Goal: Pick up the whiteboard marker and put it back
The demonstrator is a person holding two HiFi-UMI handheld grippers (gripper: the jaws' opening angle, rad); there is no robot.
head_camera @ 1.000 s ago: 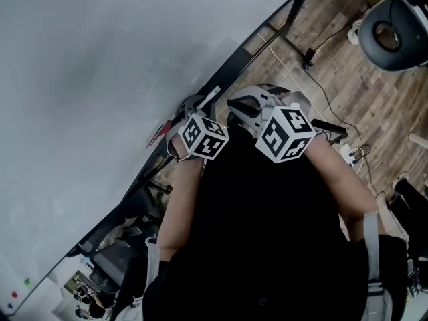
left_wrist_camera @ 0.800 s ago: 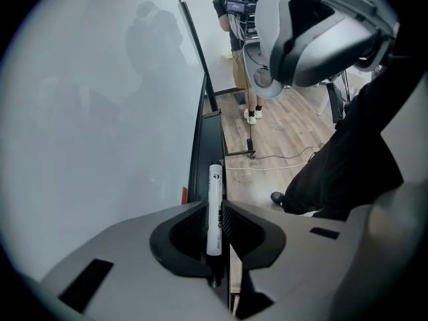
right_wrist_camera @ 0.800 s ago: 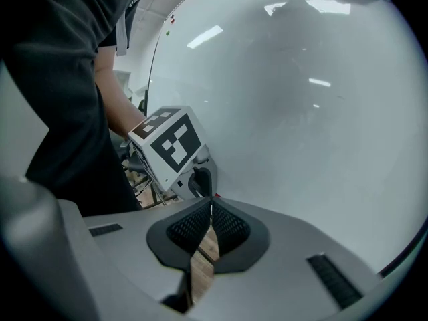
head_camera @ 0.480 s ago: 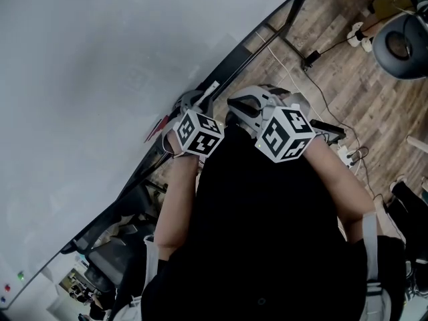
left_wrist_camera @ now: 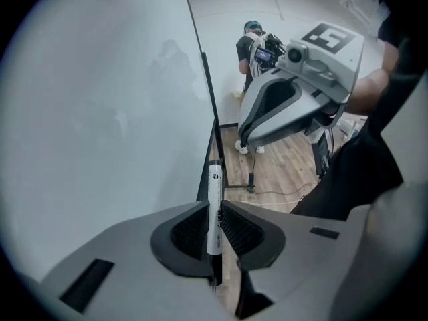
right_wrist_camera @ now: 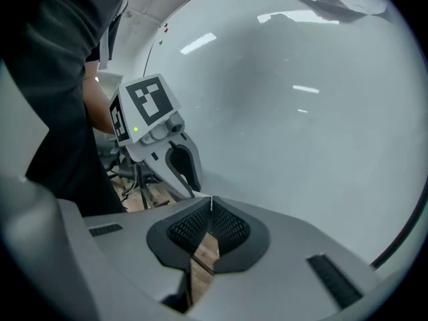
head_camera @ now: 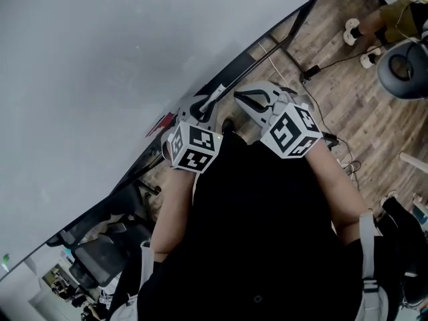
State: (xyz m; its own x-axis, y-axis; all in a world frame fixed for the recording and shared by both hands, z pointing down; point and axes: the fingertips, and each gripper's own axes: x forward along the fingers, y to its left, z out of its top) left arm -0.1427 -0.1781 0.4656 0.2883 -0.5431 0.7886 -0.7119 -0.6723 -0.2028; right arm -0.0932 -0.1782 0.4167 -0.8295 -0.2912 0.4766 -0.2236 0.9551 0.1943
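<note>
My left claw (left_wrist_camera: 215, 207) pinching whiteboard marker (left_wrist_camera: 215, 179), barrel sticking out past tips, close by whiteboard (left_wrist_camera: 100, 112). Right claw (right_wrist_camera: 211, 207) pressed together (tips touching, holding nothing).

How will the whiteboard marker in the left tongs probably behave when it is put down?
The whiteboard marker looks stiff and light: it stands straight out of the left tongs without sagging. Its round, smooth barrel will probably roll if laid on a flat ledge.
</note>
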